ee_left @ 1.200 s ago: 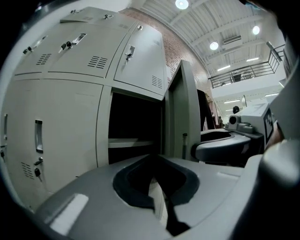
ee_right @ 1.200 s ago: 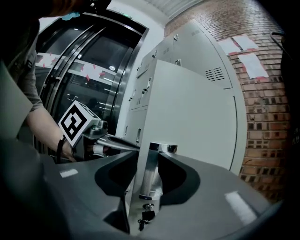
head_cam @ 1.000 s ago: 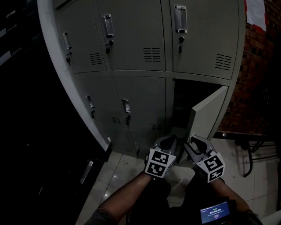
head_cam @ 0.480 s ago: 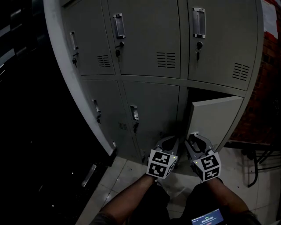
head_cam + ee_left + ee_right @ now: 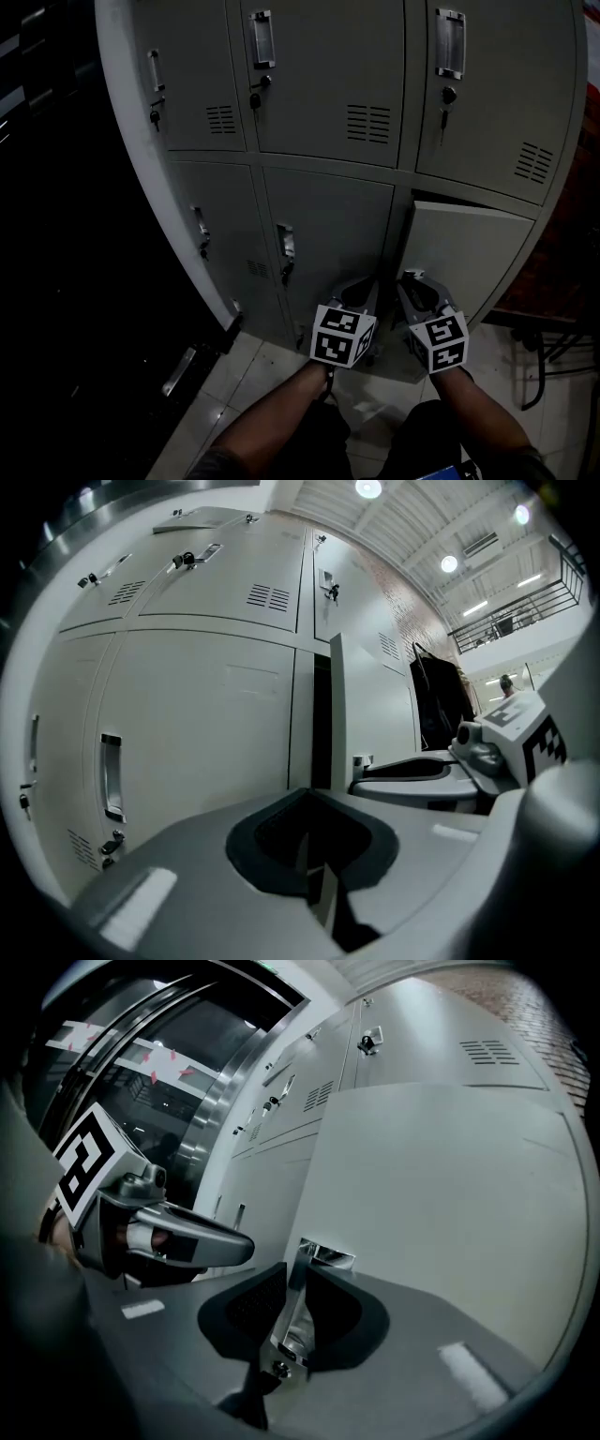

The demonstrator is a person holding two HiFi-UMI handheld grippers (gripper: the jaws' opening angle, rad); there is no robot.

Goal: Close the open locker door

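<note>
Grey steel locker door (image 5: 469, 262): nearly shut, narrow gap left; right hand-held gripper (image 5: 413, 279) closing around its handle (image 5: 298, 1297); left hand-held gripper (image 5: 365, 287) pressed together, empty.

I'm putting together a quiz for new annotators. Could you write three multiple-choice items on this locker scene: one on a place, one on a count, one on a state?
1. The ajar grey metal locker door sits: A upper left; B lower middle; C lower right.
2. Upper-row locker doors in the head view: A three; B one; C six.
3. Between the right gripper's jaws: A nothing; B the door's shiny metal handle; C a key.
Answers: C, a dark gap shows along its top edge; A, three doors stand side by side; B, the jaws are closing with the handle between the pads.
</note>
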